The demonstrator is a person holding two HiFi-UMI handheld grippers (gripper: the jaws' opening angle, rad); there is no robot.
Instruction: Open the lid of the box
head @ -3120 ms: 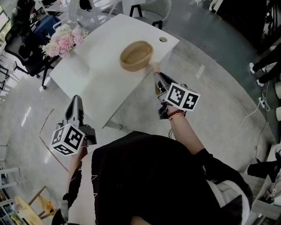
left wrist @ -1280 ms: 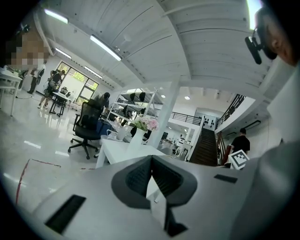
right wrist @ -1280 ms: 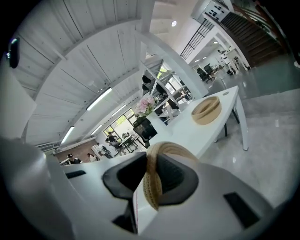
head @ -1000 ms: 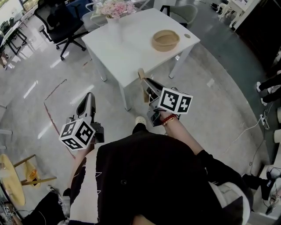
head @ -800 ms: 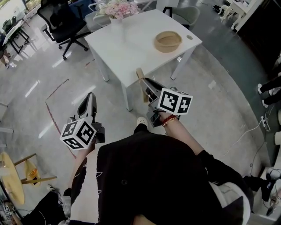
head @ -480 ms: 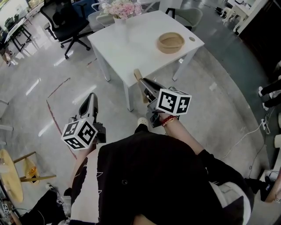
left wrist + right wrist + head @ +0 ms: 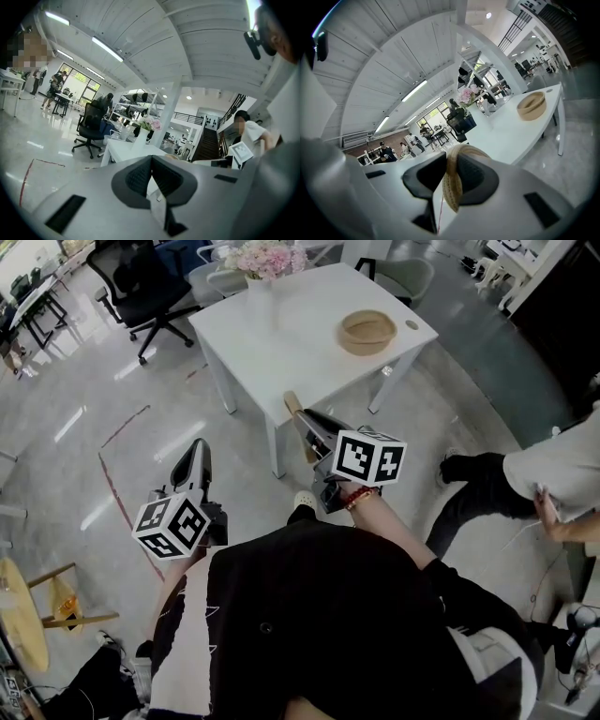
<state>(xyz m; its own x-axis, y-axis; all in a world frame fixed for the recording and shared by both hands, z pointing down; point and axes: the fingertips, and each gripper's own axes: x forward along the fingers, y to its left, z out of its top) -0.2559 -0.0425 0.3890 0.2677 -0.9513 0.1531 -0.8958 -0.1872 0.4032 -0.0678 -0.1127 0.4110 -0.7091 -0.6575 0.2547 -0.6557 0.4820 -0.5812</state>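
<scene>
The round woven box (image 7: pixel 367 331) stands open on the white table (image 7: pixel 281 343), far ahead of both grippers; it also shows as the tan box (image 7: pixel 532 105) in the right gripper view. My right gripper (image 7: pixel 300 418) is shut on the rim of the woven lid (image 7: pixel 292 401), which stands on edge between the jaws, off the table's near corner. The lid (image 7: pixel 453 183) is pinched between the pads of the right gripper (image 7: pixel 451 164). My left gripper (image 7: pixel 197 451) hangs over the floor to the left. In its own view the left gripper (image 7: pixel 151 161) is shut with nothing in it.
A vase of pink flowers (image 7: pixel 262 259) stands at the table's far side, with an office chair (image 7: pixel 131 287) behind it. A bent-over person (image 7: pixel 553 474) is at the right. A wooden stool (image 7: pixel 19 615) is at the lower left, and red tape (image 7: pixel 112 484) marks the floor.
The table has shifted slightly in the head view as the wearer moved. A person has come into view at the right. Both grippers keep their hold and place.
</scene>
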